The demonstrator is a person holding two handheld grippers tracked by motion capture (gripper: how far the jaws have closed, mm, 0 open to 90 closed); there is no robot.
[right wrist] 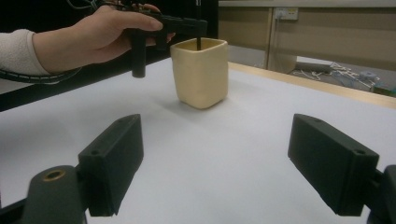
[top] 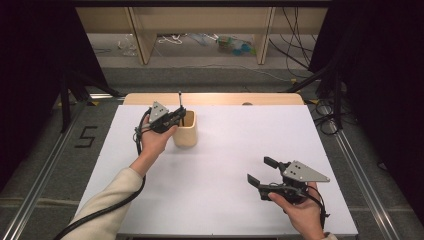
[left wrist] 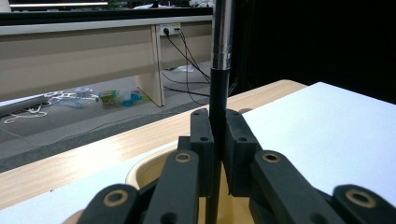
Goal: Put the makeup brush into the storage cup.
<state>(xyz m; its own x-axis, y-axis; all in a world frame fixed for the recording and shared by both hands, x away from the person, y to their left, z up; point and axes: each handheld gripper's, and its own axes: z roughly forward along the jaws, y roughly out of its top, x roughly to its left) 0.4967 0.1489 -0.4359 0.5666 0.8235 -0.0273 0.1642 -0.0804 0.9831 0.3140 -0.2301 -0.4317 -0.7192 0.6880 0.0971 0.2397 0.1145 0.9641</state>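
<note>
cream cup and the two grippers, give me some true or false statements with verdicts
1. The left gripper fingers are shut on a thin black pen with a silver upper part. True.
2. The pen lies flat on the white table. False: it stands upright, its lower end inside the cream squarish plastic cup.
3. The right gripper holds the cup. False: its fingers are wide open with nothing between them, apart from the cup.
4. The cup stands upright on the table. True.
5. The cup has a lid on. False: its top is open.
</note>
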